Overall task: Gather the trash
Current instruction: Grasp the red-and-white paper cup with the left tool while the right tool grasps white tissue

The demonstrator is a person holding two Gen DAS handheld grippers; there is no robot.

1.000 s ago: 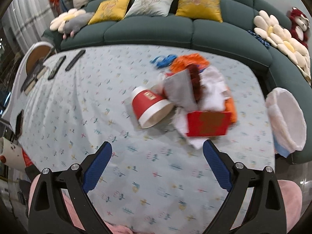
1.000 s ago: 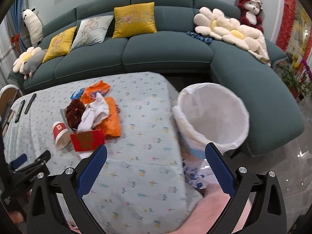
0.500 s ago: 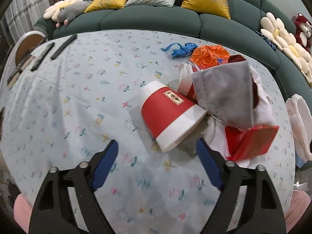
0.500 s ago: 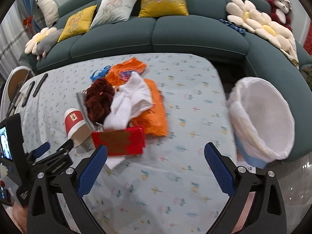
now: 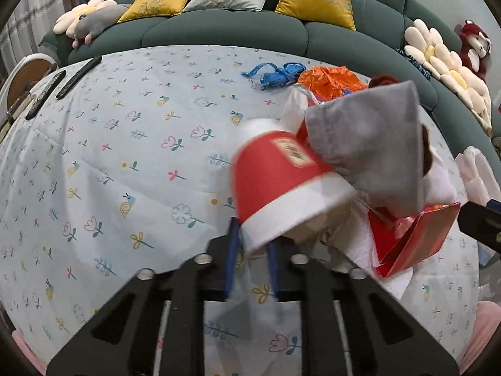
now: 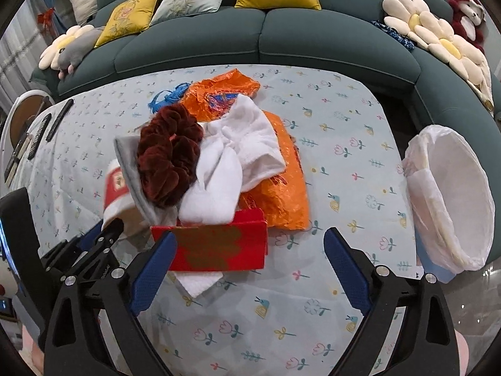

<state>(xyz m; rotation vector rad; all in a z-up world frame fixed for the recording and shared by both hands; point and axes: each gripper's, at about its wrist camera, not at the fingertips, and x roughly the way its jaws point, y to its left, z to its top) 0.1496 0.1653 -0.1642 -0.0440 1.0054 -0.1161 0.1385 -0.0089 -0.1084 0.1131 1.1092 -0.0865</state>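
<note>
A red paper cup (image 5: 275, 181) with a white rim lies on its side at the left of a trash pile on the flowered tablecloth (image 5: 125, 163). My left gripper (image 5: 252, 241) is closing, and its blue pads pinch the cup's rim. The cup (image 6: 116, 188) and left gripper (image 6: 103, 235) also show in the right wrist view. My right gripper (image 6: 250, 238) hovers wide over a flat red box (image 6: 216, 244), jaws closing slightly, pads clear of it. Behind lie white cloth (image 6: 231, 163), a dark red velvet piece (image 6: 169, 159), grey cloth (image 5: 369, 144) and orange plastic bag (image 6: 281, 194).
A bin with a white liner (image 6: 451, 200) stands off the table's right edge. Blue ribbon (image 5: 275, 73) lies at the pile's far side. Two dark remotes (image 5: 78, 76) lie at the far left. A green sofa (image 6: 266, 34) with cushions curves behind the table.
My left gripper dropped toward the cup and shut on its rim, and the cup has tipped up. My right gripper swung left from the bin to above the red box.
</note>
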